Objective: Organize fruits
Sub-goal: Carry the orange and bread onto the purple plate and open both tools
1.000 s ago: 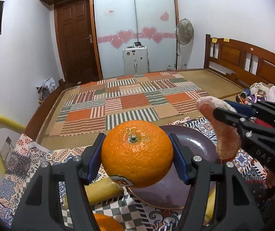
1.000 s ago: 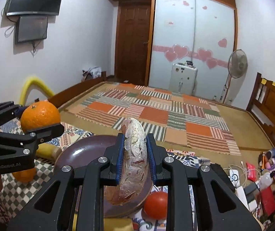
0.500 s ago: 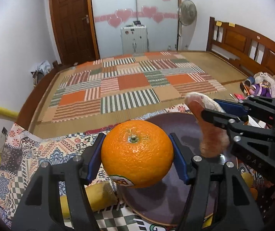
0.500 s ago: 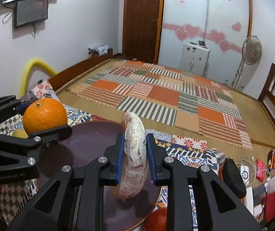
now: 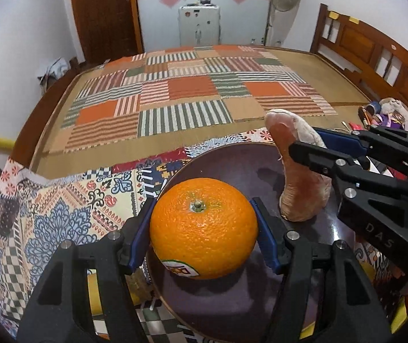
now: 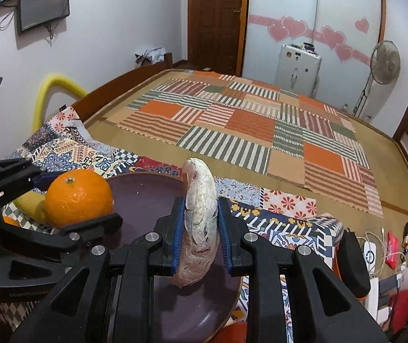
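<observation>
A round, glossy orange fruit (image 5: 203, 228), stem end up and a sticker low on its near side, is held over the left part of a dark purple round plate (image 5: 232, 300). A curved, peeled pinkish fruit segment with white pith (image 6: 199, 228) stands upright, its lower end over the plate's right part.

The right gripper (image 5: 304, 154), at the right of the left wrist view, bears the letters "DAS". The sticker (image 5: 181, 270) on the orange (image 5: 204, 228) is not legible.
</observation>
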Demonstrator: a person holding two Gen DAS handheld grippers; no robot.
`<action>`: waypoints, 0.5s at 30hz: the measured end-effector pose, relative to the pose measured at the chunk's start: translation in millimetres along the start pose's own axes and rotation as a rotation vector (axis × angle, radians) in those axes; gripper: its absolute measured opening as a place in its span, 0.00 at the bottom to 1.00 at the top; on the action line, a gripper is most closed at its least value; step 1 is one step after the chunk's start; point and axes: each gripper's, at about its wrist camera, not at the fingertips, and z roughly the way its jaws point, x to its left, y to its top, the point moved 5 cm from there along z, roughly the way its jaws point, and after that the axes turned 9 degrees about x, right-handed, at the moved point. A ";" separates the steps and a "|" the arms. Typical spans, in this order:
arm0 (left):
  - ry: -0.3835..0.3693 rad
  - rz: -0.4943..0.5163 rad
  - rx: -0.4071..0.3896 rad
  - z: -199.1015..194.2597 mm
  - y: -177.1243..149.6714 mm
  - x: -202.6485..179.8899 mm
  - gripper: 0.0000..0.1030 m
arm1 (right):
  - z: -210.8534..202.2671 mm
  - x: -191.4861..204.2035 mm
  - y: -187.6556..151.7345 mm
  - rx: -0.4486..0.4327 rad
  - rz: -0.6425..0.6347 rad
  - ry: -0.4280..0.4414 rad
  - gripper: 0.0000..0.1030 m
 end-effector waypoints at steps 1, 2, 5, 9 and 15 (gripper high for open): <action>-0.001 -0.006 0.007 2.2 0.3 0.5 0.63 | 1.8 -0.5 0.7 0.009 -0.001 -0.002 0.20; -0.005 -0.016 0.023 5.9 0.4 0.9 0.63 | 3.7 -1.5 1.2 0.019 -0.003 -0.004 0.20; 0.005 -0.030 0.048 13.1 0.2 1.7 0.63 | 6.8 -2.8 2.0 0.037 0.001 0.002 0.20; 0.013 -0.029 0.065 17.8 -1.0 0.3 0.63 | 11.6 -2.9 2.8 0.064 -0.009 0.011 0.21; -0.015 -0.050 0.085 22.1 -2.6 1.8 0.63 | 19.3 2.0 -0.9 0.100 -0.030 0.015 0.23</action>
